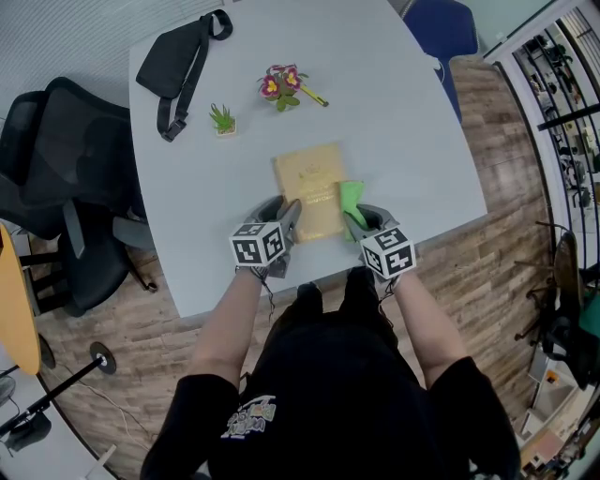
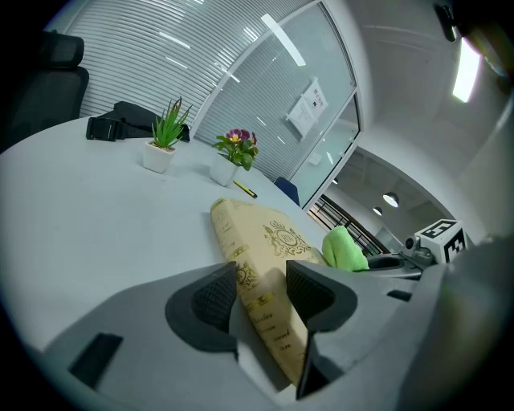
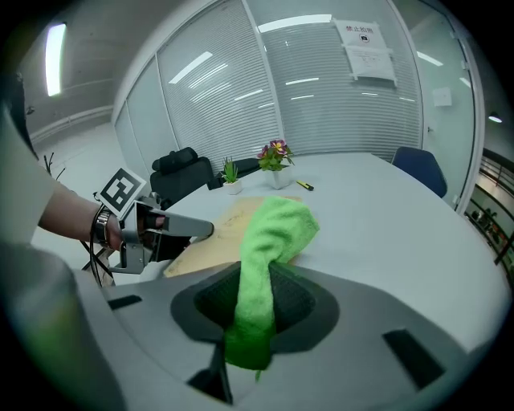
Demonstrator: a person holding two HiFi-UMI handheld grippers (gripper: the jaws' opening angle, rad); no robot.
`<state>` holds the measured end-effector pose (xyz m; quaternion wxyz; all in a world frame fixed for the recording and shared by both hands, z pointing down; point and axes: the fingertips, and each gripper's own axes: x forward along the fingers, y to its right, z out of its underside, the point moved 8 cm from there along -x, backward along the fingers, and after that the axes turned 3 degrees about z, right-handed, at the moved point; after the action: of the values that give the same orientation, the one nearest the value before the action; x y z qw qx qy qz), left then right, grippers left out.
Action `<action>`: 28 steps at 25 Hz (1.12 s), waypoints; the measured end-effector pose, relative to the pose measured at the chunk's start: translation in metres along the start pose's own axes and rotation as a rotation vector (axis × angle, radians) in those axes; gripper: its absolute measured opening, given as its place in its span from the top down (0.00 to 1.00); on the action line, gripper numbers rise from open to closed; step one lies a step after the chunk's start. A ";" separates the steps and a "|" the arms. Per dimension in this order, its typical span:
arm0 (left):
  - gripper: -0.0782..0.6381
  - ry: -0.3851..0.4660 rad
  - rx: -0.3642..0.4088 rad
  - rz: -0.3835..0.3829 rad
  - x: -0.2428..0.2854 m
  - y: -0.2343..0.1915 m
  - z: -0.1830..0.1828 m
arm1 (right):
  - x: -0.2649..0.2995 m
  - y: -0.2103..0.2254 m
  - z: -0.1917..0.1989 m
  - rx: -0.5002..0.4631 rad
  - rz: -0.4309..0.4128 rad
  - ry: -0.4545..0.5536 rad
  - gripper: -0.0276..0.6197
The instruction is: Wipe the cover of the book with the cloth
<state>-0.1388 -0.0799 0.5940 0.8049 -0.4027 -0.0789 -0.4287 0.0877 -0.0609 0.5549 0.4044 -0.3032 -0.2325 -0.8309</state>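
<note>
At the far left a black mesh office chair (image 1: 56, 187) stands beside the pale grey round-cornered table (image 1: 412, 141). On the table's far part lie a black belt bag (image 1: 178, 61), a small green plant in a white pot (image 1: 223, 119), a pot of pink flowers (image 1: 281, 86) and a yellow pen (image 1: 314, 96).

Near the front edge, the left tool (image 2: 261, 293) has its jaws narrow and closed on the near spine corner of the pale yellow hardcover book with gold ornament (image 2: 273, 241). The book lies in the middle of the table, in front of the person. I judge it stiff and rather light, with a smooth cover that can slide on the table. To hold it at the spine, as it is now, seems sensible.

Just to the right, the bright green fleecy cloth (image 3: 269, 233) is pinched between the closed jaws of the right tool (image 3: 255, 301). Its loose end hangs over the book's right edge. It is soft and limp, so I think it should be pressed flat for wiping.

Further right are a blue chair (image 1: 441, 28) and the wooden floor (image 1: 497, 253). Glass walls with blinds (image 3: 321, 88) surround the room.
</note>
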 end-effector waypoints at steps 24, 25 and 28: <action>0.62 0.004 0.007 -0.005 0.000 0.003 0.000 | 0.064 -0.062 -0.066 -0.156 -0.100 0.009 0.81; 0.62 0.004 0.007 -0.005 0.000 0.003 0.000 | 0.066 -0.061 -0.068 -0.152 -0.101 0.009 0.81; 0.62 0.005 0.011 -0.006 -0.001 0.003 0.000 | 0.072 -0.058 -0.071 -0.137 -0.106 0.000 0.81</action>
<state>-0.1365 -0.0781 0.5920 0.8060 -0.3972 -0.0803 -0.4315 -0.0172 -0.1111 0.5463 0.3382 -0.3172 -0.1910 -0.8652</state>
